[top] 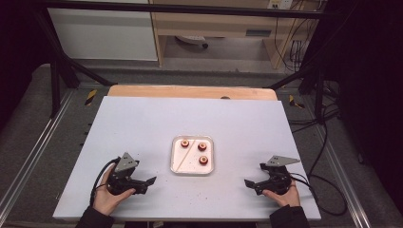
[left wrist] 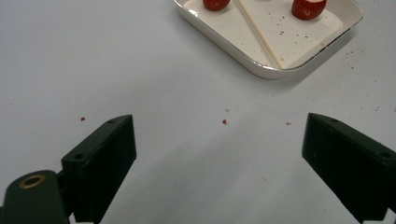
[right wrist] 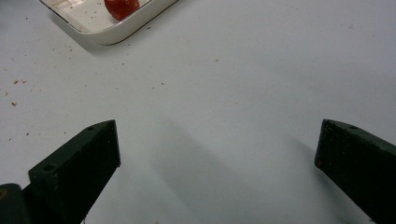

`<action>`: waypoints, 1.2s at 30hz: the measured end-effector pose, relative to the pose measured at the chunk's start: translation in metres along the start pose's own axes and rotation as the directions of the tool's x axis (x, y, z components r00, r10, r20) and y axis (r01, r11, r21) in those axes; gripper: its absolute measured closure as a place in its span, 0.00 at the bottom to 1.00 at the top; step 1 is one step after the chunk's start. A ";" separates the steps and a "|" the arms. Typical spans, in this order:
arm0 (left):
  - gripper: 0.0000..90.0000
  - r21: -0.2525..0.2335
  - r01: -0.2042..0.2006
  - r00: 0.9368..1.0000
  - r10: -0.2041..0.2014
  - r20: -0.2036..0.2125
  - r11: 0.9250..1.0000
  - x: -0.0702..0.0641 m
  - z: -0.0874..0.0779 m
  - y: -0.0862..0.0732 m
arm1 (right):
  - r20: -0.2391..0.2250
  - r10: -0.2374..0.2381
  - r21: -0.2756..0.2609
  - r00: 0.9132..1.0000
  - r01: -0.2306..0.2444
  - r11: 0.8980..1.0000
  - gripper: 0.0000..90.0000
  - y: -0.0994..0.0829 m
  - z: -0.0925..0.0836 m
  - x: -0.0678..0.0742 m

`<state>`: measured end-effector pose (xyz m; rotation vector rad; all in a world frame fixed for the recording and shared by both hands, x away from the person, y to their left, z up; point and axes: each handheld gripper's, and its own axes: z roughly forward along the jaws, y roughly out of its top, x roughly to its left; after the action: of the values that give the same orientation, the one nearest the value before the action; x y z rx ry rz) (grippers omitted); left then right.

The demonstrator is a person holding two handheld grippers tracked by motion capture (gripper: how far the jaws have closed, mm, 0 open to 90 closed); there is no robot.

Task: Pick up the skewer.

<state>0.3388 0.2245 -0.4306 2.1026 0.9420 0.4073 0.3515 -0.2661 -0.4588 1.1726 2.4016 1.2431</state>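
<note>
A white square tray (top: 177, 167) sits at the middle of the white board. It holds three small red round pieces (top: 184, 143) (top: 202, 146) (top: 203, 160) and a thin wooden skewer (top: 184, 156) lying diagonally. My left gripper (top: 147, 185) rests near the front edge, left of the tray, open and empty. My right gripper (top: 252, 186) rests to the tray's right, also open and empty. In the left gripper view the tray (left wrist: 261, 70), the skewer (left wrist: 259, 35) and two red pieces (left wrist: 215, 3) (left wrist: 307, 8) lie beyond my left gripper (left wrist: 219, 140). The right gripper view has a tray corner (right wrist: 116, 35) and one red piece (right wrist: 121, 7) beyond my right gripper (right wrist: 217, 154).
Small red crumbs (left wrist: 224, 122) dot the white board (top: 142, 123) around the tray. A wooden tabletop edge (top: 192, 91) runs along the far side. Black frame bars and cables (top: 323, 156) stand off the board at the right.
</note>
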 end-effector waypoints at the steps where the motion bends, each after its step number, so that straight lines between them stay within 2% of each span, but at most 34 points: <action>1: 0.11 0.000 0.001 1.000 -0.001 -0.002 1.000 -0.001 0.000 0.002 | 0.000 -0.002 -0.002 1.000 0.002 1.000 0.01 0.000 0.000 0.000; 7: 0.11 0.000 -0.002 1.000 0.002 -0.013 1.000 -0.009 0.003 0.016 | 0.000 -0.001 -0.001 1.000 0.001 1.000 0.01 0.000 0.000 0.000; 22: 0.16 0.039 -0.018 0.999 0.019 -0.025 0.999 -0.032 0.032 0.053 | 0.000 -0.003 0.004 1.000 0.003 1.000 0.01 0.000 0.000 0.000; 29: 0.22 0.050 -0.011 0.999 0.013 -0.033 0.999 -0.039 0.049 0.067 | 0.000 -0.006 0.006 1.000 0.006 1.000 0.01 0.000 0.000 0.000; 36: 0.32 0.077 -0.002 0.999 0.006 -0.050 0.997 -0.046 0.069 0.077 | 0.001 -0.006 0.010 1.000 0.006 1.000 0.01 0.000 0.001 0.000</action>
<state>0.3835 0.1222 -0.4148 2.1733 0.9970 0.4334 0.3522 -0.2656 -0.4595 1.1670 2.4114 1.2304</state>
